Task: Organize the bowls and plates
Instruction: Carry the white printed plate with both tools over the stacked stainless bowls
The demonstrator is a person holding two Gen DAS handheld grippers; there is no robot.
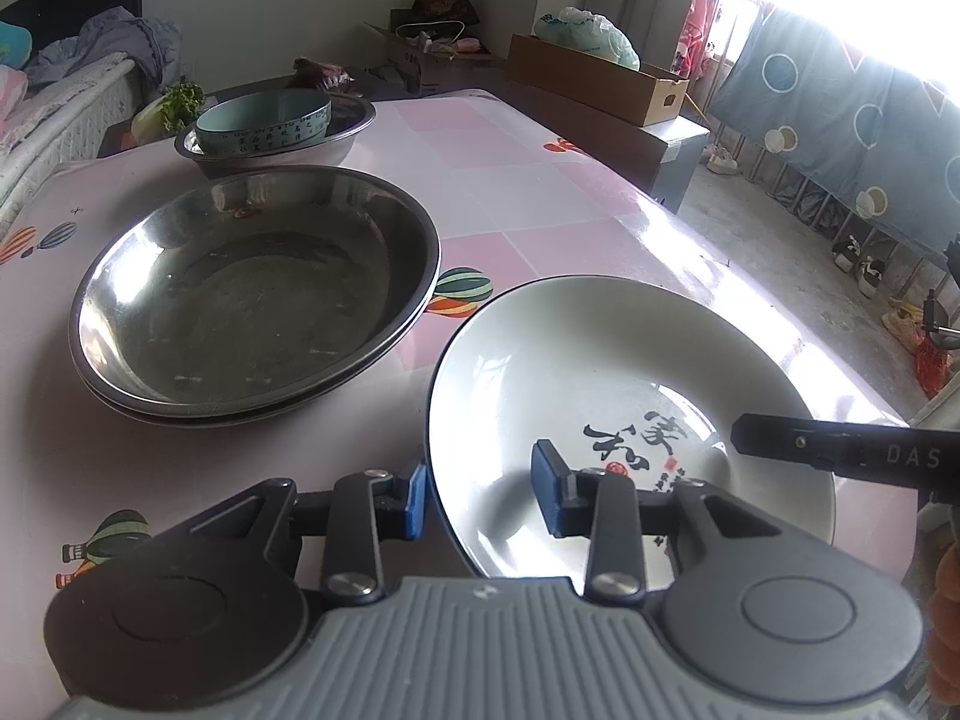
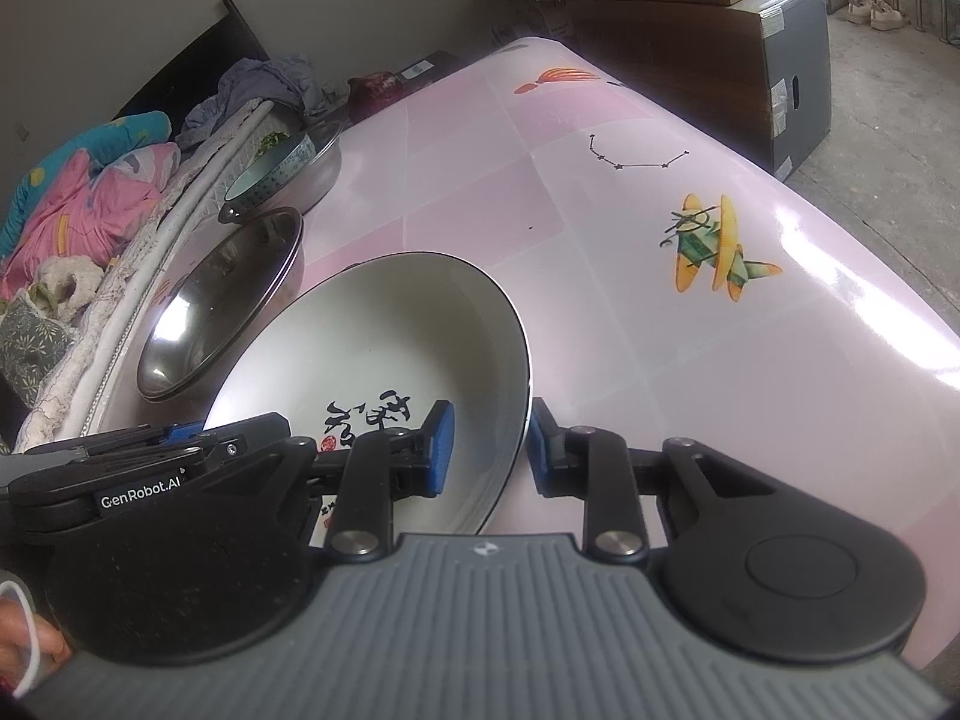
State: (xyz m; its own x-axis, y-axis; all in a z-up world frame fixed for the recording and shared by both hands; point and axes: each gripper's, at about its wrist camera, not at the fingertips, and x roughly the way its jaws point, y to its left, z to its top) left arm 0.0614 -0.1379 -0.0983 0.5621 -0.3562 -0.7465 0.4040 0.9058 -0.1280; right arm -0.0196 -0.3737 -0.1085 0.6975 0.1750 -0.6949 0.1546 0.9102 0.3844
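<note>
A white plate with black calligraphy (image 1: 600,372) (image 2: 384,348) sits on the pink table. My left gripper (image 1: 480,495) is open and straddles the plate's left rim, one blue pad outside and one inside. My right gripper (image 2: 489,450) is open and straddles the plate's right rim the same way. A stack of steel plates (image 1: 252,288) (image 2: 222,300) lies left of the white plate. Farther back a light blue bowl (image 1: 264,120) (image 2: 273,171) sits inside a steel basin (image 1: 354,126) (image 2: 318,171).
The pink table (image 1: 510,180) (image 2: 660,330) ends at the right, with floor beyond. A bed with bedding (image 2: 90,192) runs along the table's left side. A cardboard box (image 1: 594,78) on a cabinet stands behind the table.
</note>
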